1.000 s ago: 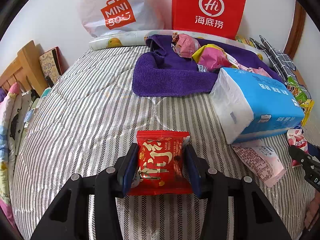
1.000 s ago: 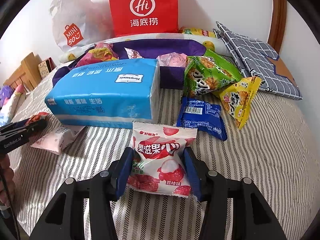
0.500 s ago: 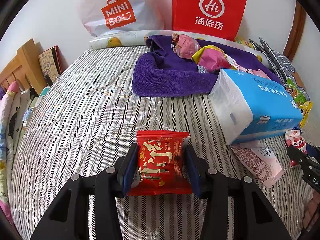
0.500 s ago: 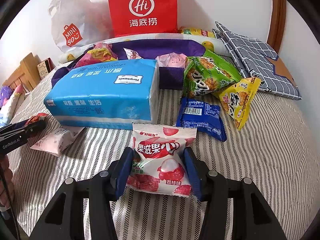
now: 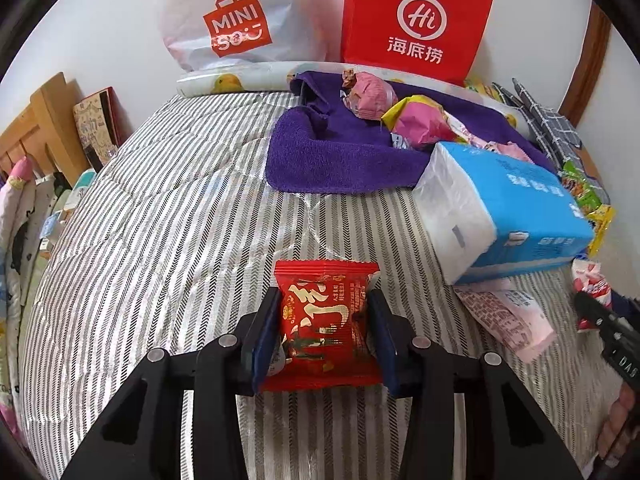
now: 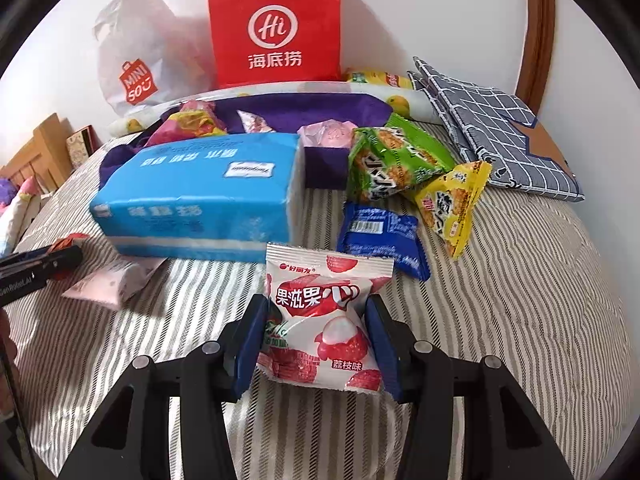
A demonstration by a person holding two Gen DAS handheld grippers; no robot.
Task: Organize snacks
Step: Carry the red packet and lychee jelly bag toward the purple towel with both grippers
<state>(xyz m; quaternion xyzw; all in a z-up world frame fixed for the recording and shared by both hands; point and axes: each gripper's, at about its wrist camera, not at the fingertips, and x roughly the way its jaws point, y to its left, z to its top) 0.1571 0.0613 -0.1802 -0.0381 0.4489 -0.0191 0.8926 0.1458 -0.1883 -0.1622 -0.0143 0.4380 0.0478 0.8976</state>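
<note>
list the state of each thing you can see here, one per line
left gripper: shut on the red snack packet
red snack packet: sealed, held above the bed
right gripper: shut on the lychee snack packet
lychee snack packet: sealed, held
tissue pack: lying flat, wrapped
purple towel: rumpled, snacks on it
green snack bag: sealed, leaning on other packets
red paper bag: upright against the wall

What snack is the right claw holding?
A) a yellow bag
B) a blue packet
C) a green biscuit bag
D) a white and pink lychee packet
D: in the right wrist view, the right claw is shut on the lychee packet, while the blue packet, green bag and yellow bag lie on the bed beyond it.
</note>
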